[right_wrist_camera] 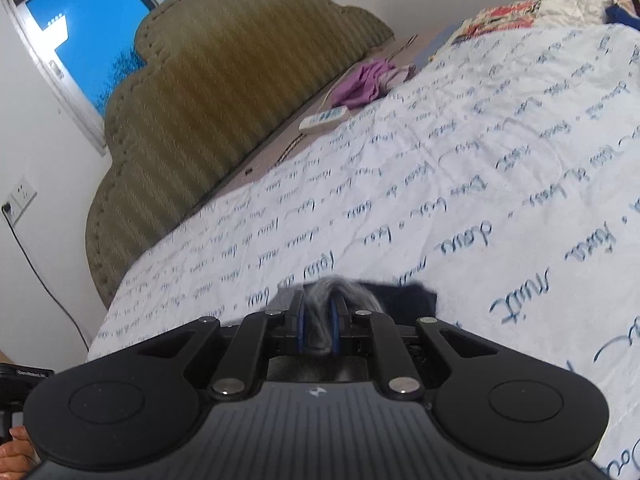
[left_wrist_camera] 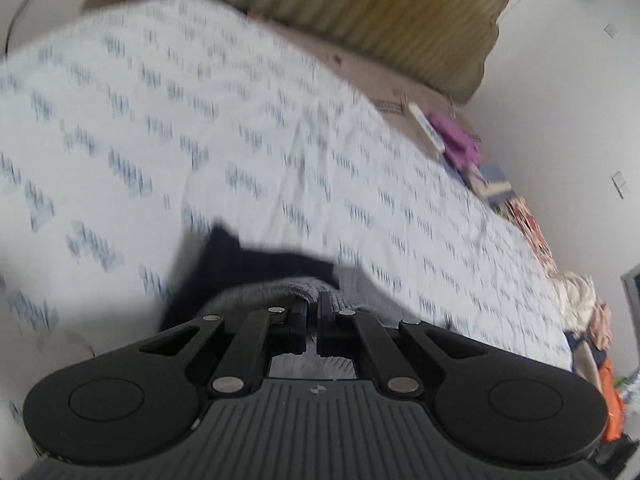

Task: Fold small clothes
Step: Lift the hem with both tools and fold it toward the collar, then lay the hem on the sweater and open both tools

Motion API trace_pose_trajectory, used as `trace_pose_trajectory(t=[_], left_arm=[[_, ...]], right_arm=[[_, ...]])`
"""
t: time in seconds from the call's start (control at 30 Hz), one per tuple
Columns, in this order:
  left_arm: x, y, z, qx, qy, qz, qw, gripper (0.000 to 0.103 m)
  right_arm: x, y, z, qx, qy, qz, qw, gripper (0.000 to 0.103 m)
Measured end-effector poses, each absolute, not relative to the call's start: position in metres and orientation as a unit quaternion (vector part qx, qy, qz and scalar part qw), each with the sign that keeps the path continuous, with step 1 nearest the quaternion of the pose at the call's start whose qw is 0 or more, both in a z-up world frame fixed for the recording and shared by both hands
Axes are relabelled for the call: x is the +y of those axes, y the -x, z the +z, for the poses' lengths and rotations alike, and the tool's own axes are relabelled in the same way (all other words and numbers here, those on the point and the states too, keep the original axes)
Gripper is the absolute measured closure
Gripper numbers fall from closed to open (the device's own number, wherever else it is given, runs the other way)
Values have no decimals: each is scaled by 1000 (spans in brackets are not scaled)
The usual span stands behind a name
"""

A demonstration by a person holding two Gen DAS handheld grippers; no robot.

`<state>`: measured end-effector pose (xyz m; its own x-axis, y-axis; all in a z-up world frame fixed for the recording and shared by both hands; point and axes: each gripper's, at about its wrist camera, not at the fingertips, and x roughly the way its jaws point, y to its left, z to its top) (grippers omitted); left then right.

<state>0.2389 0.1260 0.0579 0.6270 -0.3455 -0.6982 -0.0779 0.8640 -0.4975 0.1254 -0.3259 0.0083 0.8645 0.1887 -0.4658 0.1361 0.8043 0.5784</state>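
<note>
White bedding (right_wrist_camera: 460,184) printed with blue script covers the bed, with an olive scalloped headboard (right_wrist_camera: 224,92) behind it. Near the headboard edge lie a white remote (right_wrist_camera: 325,118) and a crumpled purple cloth (right_wrist_camera: 366,82). On the near part of the bed lies a small grey-and-navy garment (left_wrist_camera: 280,268). The left gripper (left_wrist_camera: 313,300) has its fingers pressed together, the grey knit edge caught at their tips. The right gripper (right_wrist_camera: 319,304) pinches a bunched grey fold of it.
</note>
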Motion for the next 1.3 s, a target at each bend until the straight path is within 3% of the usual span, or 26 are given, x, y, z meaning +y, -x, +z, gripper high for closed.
trace_pose_trajectory(t=[0.2, 0.4, 0.43, 0.53, 0.6, 0.67, 0.7, 0.77, 0.8, 0.87, 1.03, 1.13, 1.3], left_arm=[[106, -271, 52, 420, 184, -36, 888, 101], [90, -289, 19, 458, 123, -35, 879, 96], [91, -290, 16, 465, 118, -31, 877, 85], [95, -287, 16, 459, 105, -30, 882, 80], [95, -284, 24, 451, 97, -36, 886, 65], [96, -278, 35, 426, 85, -25, 901, 31], [97, -275, 41, 408, 79, -16, 909, 22], [99, -270, 51, 387, 77, -6, 919, 20], [100, -268, 54, 387, 82, -12, 918, 20], [101, -264, 56, 399, 80, -18, 913, 21], [93, -229, 42, 413, 13, -19, 910, 21], [93, -208, 30, 416, -3, -28, 909, 21], [96, -178, 23, 401, -31, -24, 915, 20]], right_arm=[[-327, -145, 10, 256, -305, 3, 917, 91], [-291, -159, 5, 317, -217, 47, 922, 89], [-284, -161, 2, 328, -195, 43, 923, 89], [-282, -173, -14, 368, -169, 2, 915, 89], [-287, -170, -18, 363, -169, -33, 916, 89], [-281, -158, -9, 344, -149, -42, 926, 89], [-275, -152, -5, 335, -138, -34, 931, 88], [-259, -143, 0, 327, -118, -4, 937, 78], [-252, -142, 0, 331, -107, 9, 938, 66], [-242, -145, -6, 342, -80, 10, 936, 53], [-241, -130, -7, 337, -84, -30, 937, 52], [-233, -107, -2, 315, -55, -25, 947, 44], [-234, -80, -8, 293, 21, -80, 953, 44]])
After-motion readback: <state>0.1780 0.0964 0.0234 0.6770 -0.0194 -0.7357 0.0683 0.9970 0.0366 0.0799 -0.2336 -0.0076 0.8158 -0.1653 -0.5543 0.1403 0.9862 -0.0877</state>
